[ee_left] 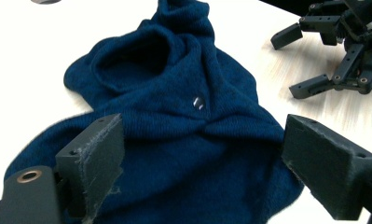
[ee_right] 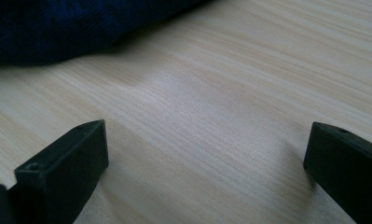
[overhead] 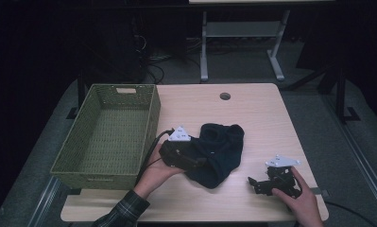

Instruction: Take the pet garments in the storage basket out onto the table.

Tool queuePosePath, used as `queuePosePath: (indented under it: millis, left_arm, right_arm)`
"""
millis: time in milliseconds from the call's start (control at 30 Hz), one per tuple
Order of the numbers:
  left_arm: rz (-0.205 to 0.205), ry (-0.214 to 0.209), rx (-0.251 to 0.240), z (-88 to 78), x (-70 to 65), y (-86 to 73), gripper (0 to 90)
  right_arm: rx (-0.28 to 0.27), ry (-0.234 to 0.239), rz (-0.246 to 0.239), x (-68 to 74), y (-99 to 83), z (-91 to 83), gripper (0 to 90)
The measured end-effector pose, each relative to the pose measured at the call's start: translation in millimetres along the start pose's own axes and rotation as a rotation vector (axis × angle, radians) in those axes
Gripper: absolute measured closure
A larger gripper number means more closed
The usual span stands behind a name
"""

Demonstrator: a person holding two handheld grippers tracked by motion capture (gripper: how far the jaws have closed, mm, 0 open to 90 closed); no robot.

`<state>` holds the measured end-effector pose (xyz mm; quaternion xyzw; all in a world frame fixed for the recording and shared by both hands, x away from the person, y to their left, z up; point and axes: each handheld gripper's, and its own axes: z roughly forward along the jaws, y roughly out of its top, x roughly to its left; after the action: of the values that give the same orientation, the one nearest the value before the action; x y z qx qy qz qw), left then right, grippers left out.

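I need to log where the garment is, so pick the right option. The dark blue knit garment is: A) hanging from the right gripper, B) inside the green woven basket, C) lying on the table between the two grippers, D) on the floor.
C: the dark blue knit garment lies crumpled on the table, with the open left gripper at its edge and the right gripper apart from it.

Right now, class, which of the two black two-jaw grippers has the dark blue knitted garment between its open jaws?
The left gripper: its jaws straddle the dark blue knitted garment. The right gripper rests apart on the bare wooden table.
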<state>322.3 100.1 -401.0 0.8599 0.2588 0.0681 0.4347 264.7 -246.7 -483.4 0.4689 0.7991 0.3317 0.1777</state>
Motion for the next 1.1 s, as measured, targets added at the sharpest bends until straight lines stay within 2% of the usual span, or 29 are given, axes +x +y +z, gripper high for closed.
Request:
queuePosePath:
  millis: [433,600,700,900,1100]
  left_arm:
    - [0.002,0.023,0.028,-6.9,-11.2,-21.1,13.1]
    - [0.025,0.044,0.064,-5.1,-15.9,-31.7,13.2]
    - [0.021,0.042,0.082,-4.4,-17.4,-38.8,13.2]
    - [0.024,0.073,0.125,-0.1,-19.7,-51.3,13.2]
    - [0.009,0.082,0.151,4.9,-18.7,-60.6,13.2]
  right_arm:
    - [0.000,0.000,-0.001,0.0,0.0,0.0,0.0]
    - [0.000,0.000,-0.001,0.0,0.0,0.0,0.0]
    - [0.000,0.000,-0.001,0.0,0.0,0.0,0.0]
    - [0.000,0.000,-0.001,-0.1,0.0,0.0,0.0]
    - [0.000,0.000,-0.001,-0.1,0.0,0.0,0.0]
